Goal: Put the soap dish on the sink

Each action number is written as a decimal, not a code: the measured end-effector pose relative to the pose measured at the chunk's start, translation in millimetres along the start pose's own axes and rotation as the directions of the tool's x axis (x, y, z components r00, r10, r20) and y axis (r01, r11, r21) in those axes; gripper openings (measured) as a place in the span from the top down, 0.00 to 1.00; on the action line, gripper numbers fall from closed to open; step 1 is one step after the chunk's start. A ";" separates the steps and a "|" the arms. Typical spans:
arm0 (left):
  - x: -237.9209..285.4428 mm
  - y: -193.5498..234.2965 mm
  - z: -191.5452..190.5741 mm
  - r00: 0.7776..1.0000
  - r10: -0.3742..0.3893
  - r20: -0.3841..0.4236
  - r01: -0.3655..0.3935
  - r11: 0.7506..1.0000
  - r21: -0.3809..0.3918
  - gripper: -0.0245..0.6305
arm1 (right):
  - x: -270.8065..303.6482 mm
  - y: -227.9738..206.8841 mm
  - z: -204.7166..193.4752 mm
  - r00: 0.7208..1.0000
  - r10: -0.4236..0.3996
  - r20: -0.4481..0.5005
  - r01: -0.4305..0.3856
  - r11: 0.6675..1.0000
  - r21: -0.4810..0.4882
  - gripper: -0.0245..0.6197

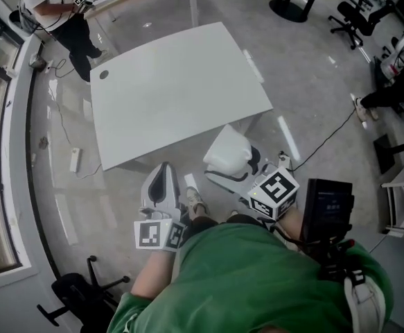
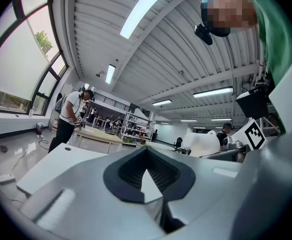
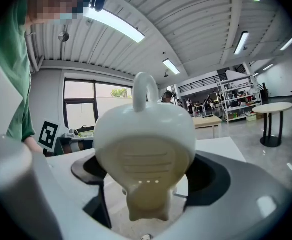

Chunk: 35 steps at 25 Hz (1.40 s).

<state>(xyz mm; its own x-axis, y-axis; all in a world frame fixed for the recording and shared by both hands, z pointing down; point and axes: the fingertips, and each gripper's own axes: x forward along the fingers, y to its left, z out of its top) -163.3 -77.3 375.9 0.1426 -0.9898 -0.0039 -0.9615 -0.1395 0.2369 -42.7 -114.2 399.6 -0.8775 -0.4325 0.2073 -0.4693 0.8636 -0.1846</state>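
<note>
Green shirt point(image 1: 250, 276) fills the bottom of the head view. Beyond it the right hand-held gripper point(image 1: 245, 164) pinches the white soap dish point(image 1: 226, 151) above the floor, near a white surface point(image 1: 174, 96), and the left hand-held gripper point(image 1: 161, 186) points forward. In the left gripper view, its jaws are pressed together on nothing. The right gripper view shows the dish clamped between the jaws. No sink shows, so this looks like carrying. Next, I'd judge, comes finding the sink and setting the dish down level.
</note>
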 end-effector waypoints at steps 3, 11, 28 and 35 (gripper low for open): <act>25.9 29.3 9.1 1.000 -0.011 -0.009 0.011 1.000 0.008 0.95 | 31.3 -11.2 11.7 0.999 -0.038 -0.001 0.038 0.999 0.004 0.24; 76.2 84.3 18.7 0.997 -0.069 -0.021 0.070 0.997 0.025 0.95 | 91.9 -36.4 26.6 0.991 -0.131 0.024 0.131 0.991 0.019 0.24; 168.0 109.5 22.1 0.998 0.047 -0.032 -0.046 0.998 0.037 0.95 | 147.6 -133.5 51.7 0.997 -0.078 -0.006 0.078 0.997 0.027 0.24; 212.7 114.0 17.8 0.990 0.138 -0.016 -0.137 0.989 0.064 0.95 | 173.3 -188.1 50.6 1.000 -0.007 -0.028 0.008 0.999 0.035 0.24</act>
<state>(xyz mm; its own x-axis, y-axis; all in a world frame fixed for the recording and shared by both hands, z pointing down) -246.7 -304.3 384.8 0.0123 -0.9990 0.0440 -0.9850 -0.0045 0.1723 -111.5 -364.7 421.6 -0.8710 -0.4311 0.2358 -0.4795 0.8505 -0.2161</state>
